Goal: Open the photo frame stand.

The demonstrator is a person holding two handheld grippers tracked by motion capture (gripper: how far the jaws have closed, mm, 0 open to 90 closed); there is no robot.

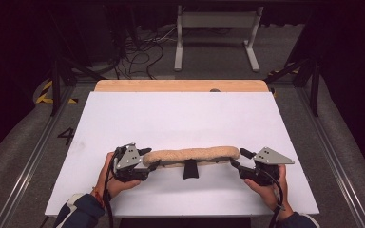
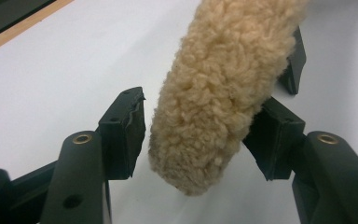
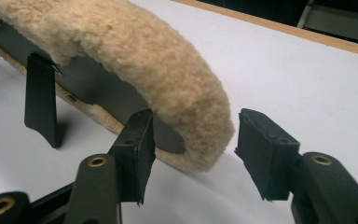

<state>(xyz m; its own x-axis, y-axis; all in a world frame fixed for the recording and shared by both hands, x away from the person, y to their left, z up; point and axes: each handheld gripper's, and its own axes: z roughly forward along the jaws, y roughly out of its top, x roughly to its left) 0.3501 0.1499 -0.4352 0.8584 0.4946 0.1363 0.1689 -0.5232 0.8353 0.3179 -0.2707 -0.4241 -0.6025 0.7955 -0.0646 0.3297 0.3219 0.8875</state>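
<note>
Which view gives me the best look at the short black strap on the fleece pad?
The right gripper view: the black strap hangs down from the fleece pad close up, its whole length visible. The high view shows it small and dark under the pad's middle. The left gripper view catches a black piece behind the fleece.

Fleece pad (image 1: pixel 190 155): cream woolly pile, rough, matt; dark smooth lining and strap (image 1: pixel 189 169). Board (image 1: pixel 171 118): white, smooth, matt. Table edge (image 1: pixel 180 86), top: bare wood.
</note>
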